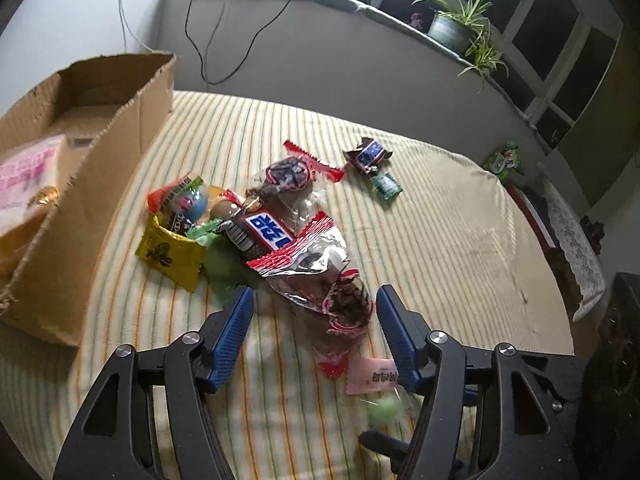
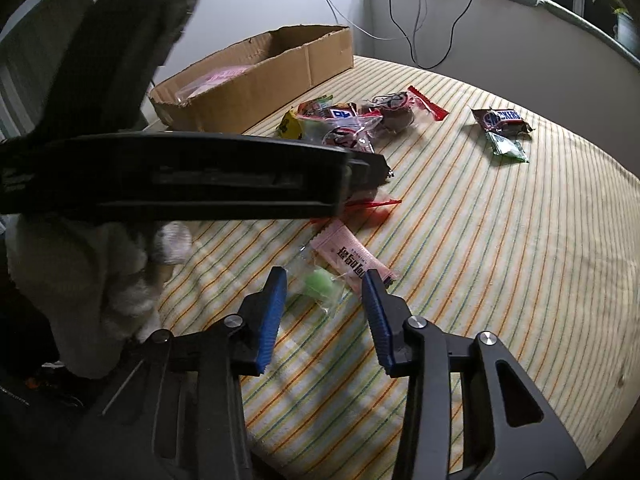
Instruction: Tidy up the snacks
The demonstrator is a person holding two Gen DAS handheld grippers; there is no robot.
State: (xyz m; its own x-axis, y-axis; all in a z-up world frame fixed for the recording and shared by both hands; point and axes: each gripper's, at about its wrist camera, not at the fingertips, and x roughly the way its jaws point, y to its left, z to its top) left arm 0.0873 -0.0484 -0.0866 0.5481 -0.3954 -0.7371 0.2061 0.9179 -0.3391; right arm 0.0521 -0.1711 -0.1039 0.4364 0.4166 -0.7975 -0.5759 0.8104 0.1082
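Organizing snacks, early stage, as judged from the layout. The striped bed cover [image 2: 500, 264] carries nearly all the snacks; the cardboard box [image 1: 120, 128], at 10 o'clock in the left wrist view, holds only a pink packet [image 1: 28, 172] and what appears to be a gold-wrapped piece beside it, so most of the sorting is judged still to do. Outside the box, just beside its near wall, lies the main pile: a long clear bag with red print [image 1: 316, 256], its long axis running from 12 o'clock down to 6 o'clock in the left view and its near end lying between the spread fingers of the left tongs [image 1: 316, 300], which are open and grip nothing. On the bag rests a Snickers bar [image 1: 264, 232], long axis from 10 to 4 o'clock; a yellow pouch [image 1: 172, 252] touches the pile at 9 o'clock. A second Snickers bar [image 2: 502, 120] and a green packet [image 2: 508, 148] touching it lie well apart at 1 o'clock in the right wrist view. Nearer, a pink sachet [image 2: 352, 258] points from 10 to 4 o'clock, and a clear-wrapped green candy [image 2: 320, 286] touches its lower edge. The right tongs [image 2: 326, 280] are open, fingers either side of the candy without closing on it; whether they touch the wrapper cannot be told.
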